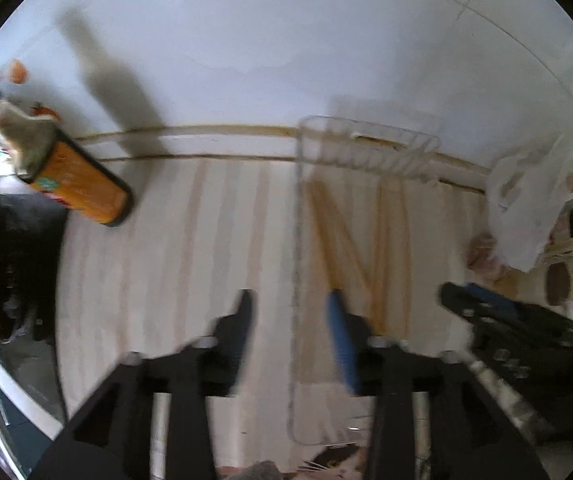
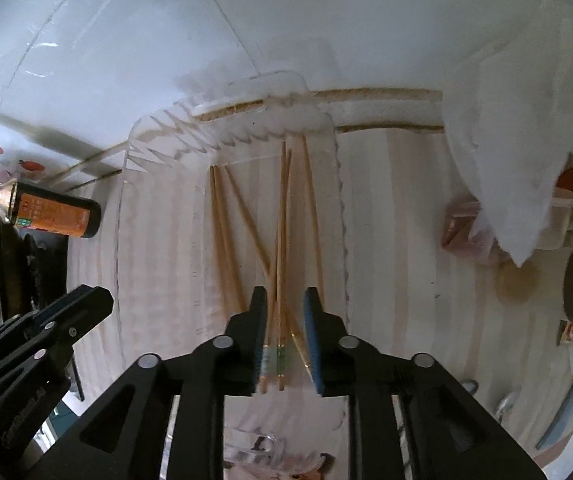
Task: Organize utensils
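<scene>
Your right gripper (image 2: 285, 304) stands with its jaws partly apart, pointing steeply down over a clear plastic tray (image 2: 126, 184); several wooden chopsticks (image 2: 282, 240) run through the gap between the pads, and the pads do not visibly press on them, so nothing reads as gripped. The chopsticks lie inside the tray's right compartment, fanned out toward 12 o'clock, their banded ends toward you beneath the fingers; further chopsticks lie at 11 o'clock of the fingertips, in the same compartment. Your left gripper (image 1: 290, 304) is open wider with nothing between its fingers; it straddles the tray's left edge (image 1: 295, 240), one finger outside on the striped tablecloth (image 1: 174, 248) and the blue-padded finger (image 1: 340, 336) over the tray. That view is blurred, so finer contact cannot be judged. From the left wrist, the chopsticks (image 1: 382, 248) sit at 1 o'clock of the fingertips and the right gripper at 3 o'clock. An orange-labelled bottle (image 1: 82, 184) lies on its side at 10 o'clock, well apart from the tray. Crumpled white plastic wrap (image 2: 498, 152) sits at 2 o'clock in the right wrist view, near the tray. The white wall (image 2: 326, 20) rises behind.
</scene>
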`<state>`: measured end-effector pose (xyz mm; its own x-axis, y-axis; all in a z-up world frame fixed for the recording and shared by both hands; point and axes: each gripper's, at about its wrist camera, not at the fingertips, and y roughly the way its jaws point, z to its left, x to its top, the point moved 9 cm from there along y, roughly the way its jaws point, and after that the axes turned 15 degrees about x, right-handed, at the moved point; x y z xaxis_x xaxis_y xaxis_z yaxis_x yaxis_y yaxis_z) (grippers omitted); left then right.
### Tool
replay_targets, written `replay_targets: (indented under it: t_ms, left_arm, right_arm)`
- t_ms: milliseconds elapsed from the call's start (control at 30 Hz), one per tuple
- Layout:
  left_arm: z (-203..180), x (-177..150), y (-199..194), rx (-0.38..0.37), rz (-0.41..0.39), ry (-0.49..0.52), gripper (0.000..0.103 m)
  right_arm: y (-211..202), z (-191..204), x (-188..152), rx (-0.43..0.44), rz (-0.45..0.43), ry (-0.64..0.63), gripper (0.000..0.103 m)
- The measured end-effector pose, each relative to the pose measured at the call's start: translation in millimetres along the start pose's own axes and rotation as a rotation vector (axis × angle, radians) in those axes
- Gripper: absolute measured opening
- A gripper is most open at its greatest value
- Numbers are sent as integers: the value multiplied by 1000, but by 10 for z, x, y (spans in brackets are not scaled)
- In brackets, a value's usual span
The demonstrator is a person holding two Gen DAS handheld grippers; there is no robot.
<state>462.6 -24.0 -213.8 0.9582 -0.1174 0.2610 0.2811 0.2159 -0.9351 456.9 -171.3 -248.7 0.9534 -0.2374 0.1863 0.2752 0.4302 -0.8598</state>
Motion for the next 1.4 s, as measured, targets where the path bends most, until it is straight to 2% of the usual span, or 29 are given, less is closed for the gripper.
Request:
replay_targets:
  t_ms: [67, 100, 167, 200, 267, 367, 600, 833, 1067, 1133, 1300, 1400]
  left_arm:
    - [69, -26, -53, 33, -44, -8, 66]
    - [102, -44, -86, 54, -73, -6, 73]
    - [146, -67, -151, 88, -133, -5, 78]
    - [166, -84, -200, 105, -171, -6, 88]
    - [178, -147, -274, 116, -217, -6, 103]
    - [205, -241, -333, 130, -235, -9, 103]
    - [290, -496, -586, 123, -283, -55, 103]
    - [359, -726, -1072, 106, -384, -75, 103]
    - [411, -913, -1509, 74, -452, -82, 103]
    - [433, -974, -1598, 91, -450, -90, 103]
    - [391, -1077, -1709, 133, -496, -87, 103]
    - [221, -1153, -1600, 103, -471, -71, 103]
  right_arm:
    - [-98, -16, -13, -18, -18, -9, 39]
    - [-155, -29, -34, -30, -31, -17, 42]
    - [-247, -48, -71, -47, -49, -25, 61]
    - [-285, -52, -98, -57, -57, -32, 66]
    - [-357, -64, -162, -102, -83, -57, 84]
    - [-444, -83, -312, -157, -114, -90, 95]
    - [-725, -109, -701, -241, -201, -134, 99]
    - [-1238, -23, -986, -267, -322, -167, 99]
    - [-1822, 153, -1207, -252, -448, -204, 99]
    - [-1946, 204, -1282, -245, -472, -216, 99]
    - [-2150, 215, -1481, -155, -512, -191, 99]
    - [-2218, 60, -1590, -116, -529, -148, 99]
